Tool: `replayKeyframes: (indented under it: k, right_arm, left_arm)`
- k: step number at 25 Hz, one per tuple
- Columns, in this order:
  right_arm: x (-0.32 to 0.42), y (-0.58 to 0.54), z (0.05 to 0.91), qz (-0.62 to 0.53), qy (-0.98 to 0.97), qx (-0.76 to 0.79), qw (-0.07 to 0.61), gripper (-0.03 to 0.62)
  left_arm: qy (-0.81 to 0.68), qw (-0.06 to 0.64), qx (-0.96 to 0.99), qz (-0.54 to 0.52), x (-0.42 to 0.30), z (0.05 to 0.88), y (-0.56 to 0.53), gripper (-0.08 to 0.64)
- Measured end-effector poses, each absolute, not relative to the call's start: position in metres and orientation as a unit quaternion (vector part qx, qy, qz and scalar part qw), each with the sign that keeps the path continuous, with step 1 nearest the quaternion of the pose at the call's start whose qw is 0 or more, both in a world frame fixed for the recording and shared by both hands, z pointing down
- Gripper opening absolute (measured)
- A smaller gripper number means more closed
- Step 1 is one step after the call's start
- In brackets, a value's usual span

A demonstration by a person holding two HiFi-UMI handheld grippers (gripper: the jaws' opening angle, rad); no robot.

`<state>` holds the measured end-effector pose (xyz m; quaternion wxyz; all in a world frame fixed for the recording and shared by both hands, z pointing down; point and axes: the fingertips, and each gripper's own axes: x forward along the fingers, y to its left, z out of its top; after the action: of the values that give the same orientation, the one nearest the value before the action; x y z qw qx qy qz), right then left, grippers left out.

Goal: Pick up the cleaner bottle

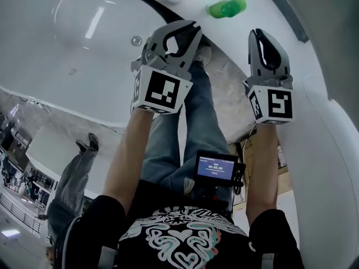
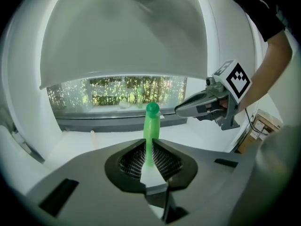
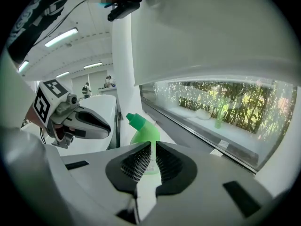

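Closest to you, a small screen (image 1: 216, 167) sits at your waist. Further out, your left gripper (image 1: 189, 29) is clenched on nothing, and your right gripper (image 1: 261, 36) also has its jaws together, empty. Beyond both tips, between them, the green cleaner bottle (image 1: 227, 7) stands upright on the white ledge (image 2: 113, 138) beside the tub (image 1: 67, 49), apart from both grippers. Behind it is a window with plants (image 2: 117, 93).

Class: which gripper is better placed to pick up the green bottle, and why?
Probably the left gripper: the bottle stands centred beyond its jaws, narrow side on, an easier span. The right gripper faces the broad side. Both are shut and must open first.
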<state>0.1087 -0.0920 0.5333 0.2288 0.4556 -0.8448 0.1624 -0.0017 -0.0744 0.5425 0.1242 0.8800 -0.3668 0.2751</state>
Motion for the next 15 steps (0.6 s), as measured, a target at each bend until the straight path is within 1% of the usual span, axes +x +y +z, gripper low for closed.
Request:
replayKeyframes:
  k: [6, 15]
  right_arm:
    - [0.112, -0.092, 0.549, 0.165, -0.843, 0.454, 0.236, 0.031]
    - [0.101, -0.107, 0.563, 0.178, -0.843, 0.446, 0.242, 0.031]
  left_arm:
    - [-0.354, 0.131, 0.878, 0.294, 0.004, 0.562, -0.075, 0.033]
    - [-0.346, 0.146, 0.876, 0.303, 0.004, 0.579, -0.09, 0.08]
